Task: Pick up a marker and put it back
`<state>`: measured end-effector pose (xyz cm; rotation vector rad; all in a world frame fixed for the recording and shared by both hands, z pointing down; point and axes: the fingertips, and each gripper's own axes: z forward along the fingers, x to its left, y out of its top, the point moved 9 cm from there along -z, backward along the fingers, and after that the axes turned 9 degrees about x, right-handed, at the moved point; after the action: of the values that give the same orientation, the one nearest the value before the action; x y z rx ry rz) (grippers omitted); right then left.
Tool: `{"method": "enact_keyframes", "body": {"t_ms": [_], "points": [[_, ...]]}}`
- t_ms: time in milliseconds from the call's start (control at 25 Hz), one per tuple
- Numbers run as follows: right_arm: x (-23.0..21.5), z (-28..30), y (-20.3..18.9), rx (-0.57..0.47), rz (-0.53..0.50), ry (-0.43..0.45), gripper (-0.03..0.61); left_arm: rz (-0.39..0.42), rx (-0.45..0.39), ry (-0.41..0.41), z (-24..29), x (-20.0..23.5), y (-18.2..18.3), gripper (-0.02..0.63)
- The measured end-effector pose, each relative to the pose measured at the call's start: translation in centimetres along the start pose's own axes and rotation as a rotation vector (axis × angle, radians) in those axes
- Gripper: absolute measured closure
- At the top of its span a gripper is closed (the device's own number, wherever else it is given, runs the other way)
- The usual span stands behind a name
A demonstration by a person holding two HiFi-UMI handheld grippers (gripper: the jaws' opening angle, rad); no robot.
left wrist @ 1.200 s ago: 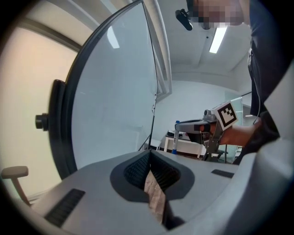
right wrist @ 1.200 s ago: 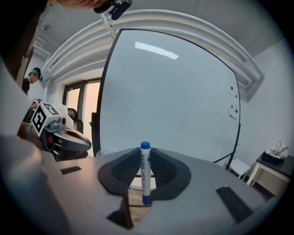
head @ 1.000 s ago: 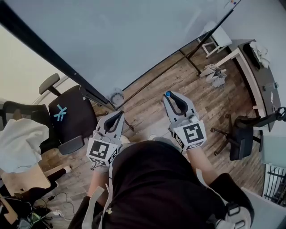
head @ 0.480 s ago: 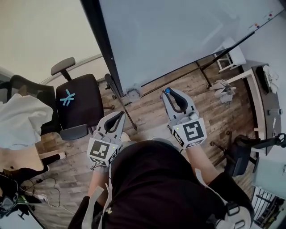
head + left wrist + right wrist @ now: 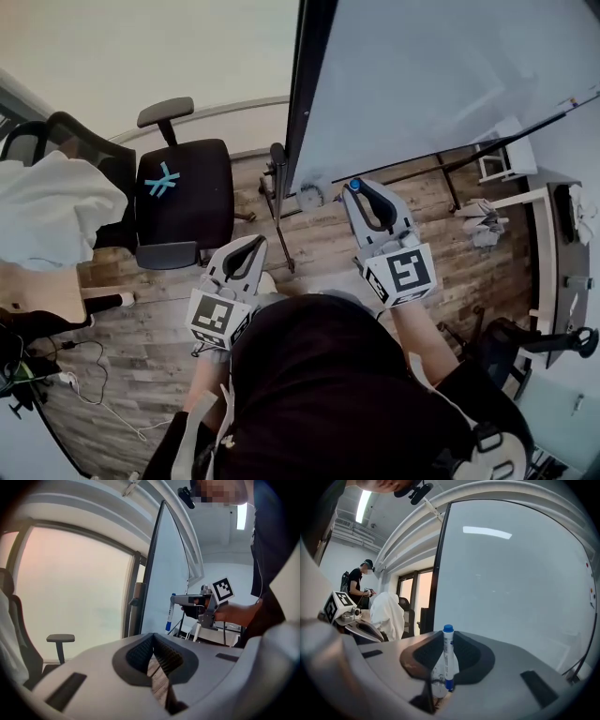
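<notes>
A white marker with a blue cap (image 5: 448, 654) stands upright between the jaws of my right gripper (image 5: 449, 641), which is shut on it. In the head view its blue cap (image 5: 353, 185) pokes out at the tip of the right gripper (image 5: 360, 191), just short of the whiteboard (image 5: 441, 84). My left gripper (image 5: 250, 246) is held lower and to the left, shut with nothing in it. In the left gripper view its pads meet at the left gripper (image 5: 153, 640), and the right gripper (image 5: 202, 604) shows beyond with the marker (image 5: 169, 613) hanging down.
The whiteboard's dark frame post (image 5: 305, 94) and wheeled foot (image 5: 279, 202) stand ahead. A black office chair (image 5: 183, 202) is at the left, with a white cloth (image 5: 56, 211) over another chair. Desks and a chair (image 5: 511, 342) lie to the right. A person (image 5: 358, 587) stands far off.
The head view has swung, so the whiteboard's frame now runs nearly upright and the black chair sits nearer the middle. Both grippers keep their pose; the marker stays in the right one.
</notes>
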<state>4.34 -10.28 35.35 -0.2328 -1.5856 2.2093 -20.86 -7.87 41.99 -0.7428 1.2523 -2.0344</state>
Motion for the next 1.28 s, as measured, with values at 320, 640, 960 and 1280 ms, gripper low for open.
{"method": "enact_keyframes", "body": {"t_ms": [320, 640, 960, 1280], "points": [[1.1, 2.8, 0.1, -0.003, -0.013, 0.064, 0.502, -0.034, 0.013, 0.077, -2.2, 0.8, -0.6, 0.604], [2.0, 4.8, -1.2, 0.027, 0.003, 0.114, 0.500, -0.044, 0.008, 0.128, -3.8, 1.3, -1.5, 0.606], [2.6, 6.0, -3.1, 0.068, 0.034, 0.139, 0.500, -0.049, 0.017, 0.155, -4.4, 1.0, -1.9, 0.604], [3.3, 6.9, -4.8, 0.110, 0.035, 0.159, 0.500, -0.051, 0.019, 0.181, -5.3, 0.7, -2.1, 0.605]]}}
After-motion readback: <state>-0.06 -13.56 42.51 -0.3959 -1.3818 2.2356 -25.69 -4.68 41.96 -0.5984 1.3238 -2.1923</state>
